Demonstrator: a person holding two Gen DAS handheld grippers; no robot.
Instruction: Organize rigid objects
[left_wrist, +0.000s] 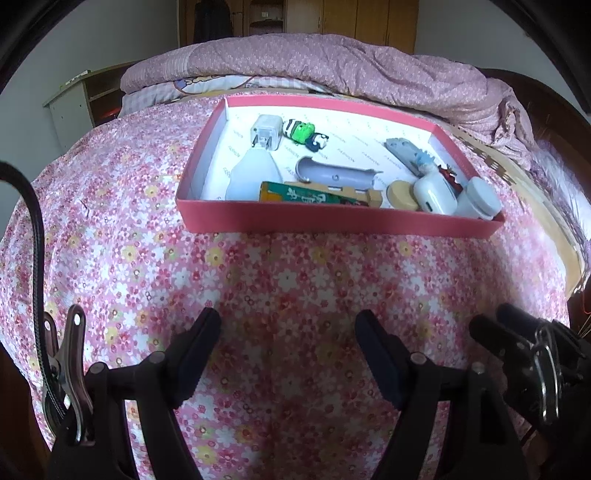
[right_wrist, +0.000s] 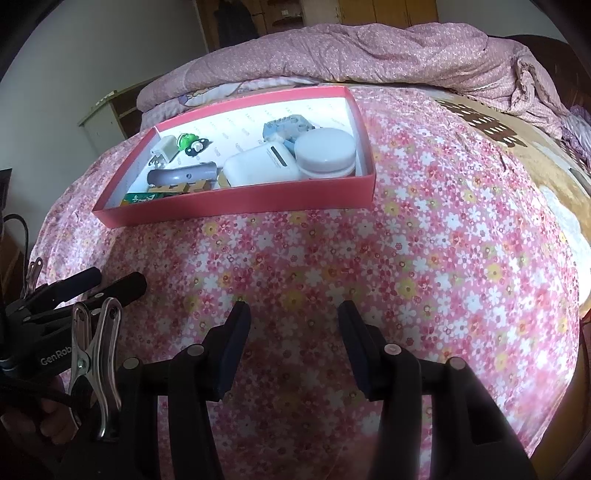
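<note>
Shallow pink cardboard box (left_wrist: 332, 221), floral cotton sheet (left_wrist: 258, 280), round white jar (right_wrist: 325, 151)

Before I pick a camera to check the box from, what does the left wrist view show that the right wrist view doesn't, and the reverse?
Left wrist only: the squeeze bottle in the box's near left corner, and the whole green packet.

Right wrist only: the flat top of the white jar, and the gold blanket right of the box.

Both: the red box, plug, green toy, grey tube, white case and an open, empty claw.
</note>
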